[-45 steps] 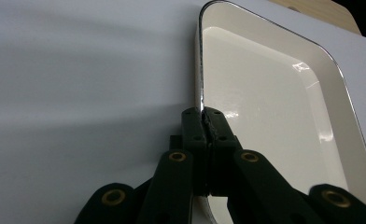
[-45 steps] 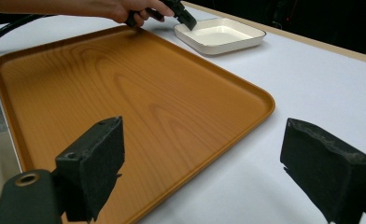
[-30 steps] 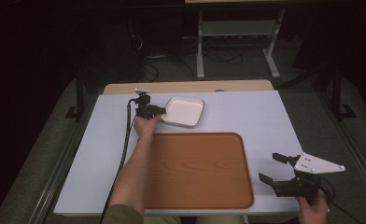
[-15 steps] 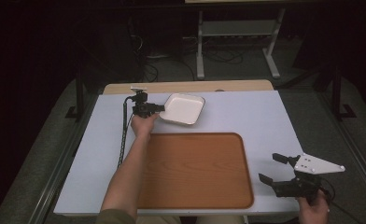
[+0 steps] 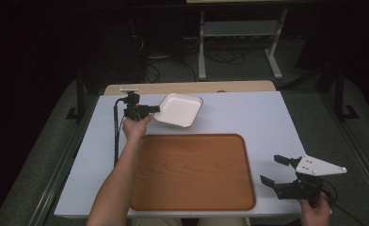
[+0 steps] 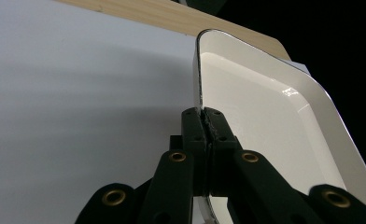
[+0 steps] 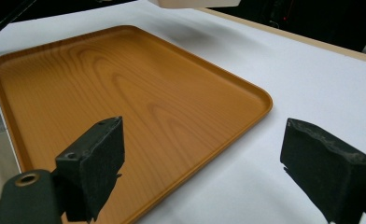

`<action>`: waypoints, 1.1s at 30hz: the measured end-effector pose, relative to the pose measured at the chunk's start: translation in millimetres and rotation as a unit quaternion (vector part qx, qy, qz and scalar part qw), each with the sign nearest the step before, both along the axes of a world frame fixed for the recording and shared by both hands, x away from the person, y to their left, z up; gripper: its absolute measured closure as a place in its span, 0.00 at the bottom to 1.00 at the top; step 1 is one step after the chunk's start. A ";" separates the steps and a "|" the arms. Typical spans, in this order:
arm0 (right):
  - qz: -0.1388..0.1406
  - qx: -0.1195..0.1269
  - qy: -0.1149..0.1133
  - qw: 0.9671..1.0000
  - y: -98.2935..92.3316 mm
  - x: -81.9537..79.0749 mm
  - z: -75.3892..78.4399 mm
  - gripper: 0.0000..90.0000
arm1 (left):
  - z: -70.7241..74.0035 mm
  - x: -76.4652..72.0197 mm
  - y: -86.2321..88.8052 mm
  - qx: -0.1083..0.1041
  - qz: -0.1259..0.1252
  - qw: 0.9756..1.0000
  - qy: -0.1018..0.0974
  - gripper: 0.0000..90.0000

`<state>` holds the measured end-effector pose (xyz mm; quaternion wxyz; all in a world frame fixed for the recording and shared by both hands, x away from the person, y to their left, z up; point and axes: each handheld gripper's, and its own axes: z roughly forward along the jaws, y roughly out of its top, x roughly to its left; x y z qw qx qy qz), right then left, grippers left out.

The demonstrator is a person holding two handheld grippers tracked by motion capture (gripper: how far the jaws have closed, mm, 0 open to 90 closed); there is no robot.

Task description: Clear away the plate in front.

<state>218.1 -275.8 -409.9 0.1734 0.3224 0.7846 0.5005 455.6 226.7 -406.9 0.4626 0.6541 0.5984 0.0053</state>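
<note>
White laminate covers the table [image 5: 248, 117]; nearer you lies a smooth wood-grain tray [image 5: 196, 174], shallow-lipped. Your glossy white square dish [image 5: 180, 109] hangs tilted just beyond the tray's far left corner, stiff, light, likely slippery. Your left gripper [image 6: 204, 123] pinches its thin rim, so keep that hold firm. Your right gripper [image 5: 280, 170] gapes empty.

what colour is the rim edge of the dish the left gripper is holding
The white dish has a thin dark, near-black line along its rim, clearest in the left gripper view.
</note>
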 end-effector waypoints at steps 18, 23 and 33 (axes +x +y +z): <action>-0.001 -0.006 0.000 1.000 2.4 -0.2 0.6 0.14 | 11.7 -31.5 9.3 -0.007 -0.016 1.000 -0.025 0.98; -0.002 -0.008 0.001 1.000 2.7 -0.1 0.7 0.14 | 16.0 -37.0 9.4 -0.007 -0.025 0.999 -0.033 0.98; -0.007 -0.011 0.001 1.000 2.4 -1.0 0.9 0.14 | 20.5 -52.7 10.8 -0.009 -0.032 0.999 -0.041 0.98</action>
